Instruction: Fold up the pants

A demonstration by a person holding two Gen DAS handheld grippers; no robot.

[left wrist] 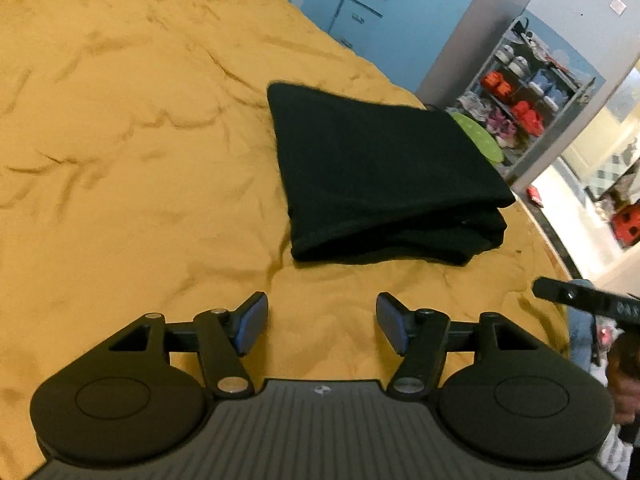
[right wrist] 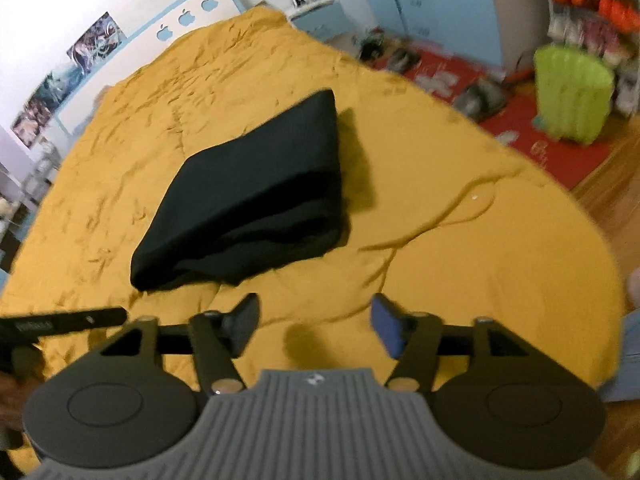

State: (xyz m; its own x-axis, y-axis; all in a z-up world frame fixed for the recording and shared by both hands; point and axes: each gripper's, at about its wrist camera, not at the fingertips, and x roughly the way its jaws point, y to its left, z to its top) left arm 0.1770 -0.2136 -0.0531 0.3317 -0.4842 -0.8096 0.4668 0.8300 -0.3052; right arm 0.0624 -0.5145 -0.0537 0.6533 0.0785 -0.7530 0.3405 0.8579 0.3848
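The black pants (left wrist: 384,176) lie folded into a compact stack of layers on the mustard-yellow bedcover (left wrist: 132,152). My left gripper (left wrist: 322,324) is open and empty, held above the cover a little short of the stack's near edge. In the right wrist view the same folded pants (right wrist: 256,200) lie ahead and left of my right gripper (right wrist: 314,328), which is open and empty above the bedcover (right wrist: 460,264). Part of the right gripper (left wrist: 580,300) shows at the left view's right edge, and part of the left gripper (right wrist: 60,322) shows at the right view's left edge.
The bed's right edge runs close beside the pants (left wrist: 540,232). Beyond it are a shelf rack of shoes (left wrist: 520,100), a lime-green plastic stool (right wrist: 572,92), a red rug (right wrist: 500,120) with shoes on it, and blue cabinets (left wrist: 360,4).
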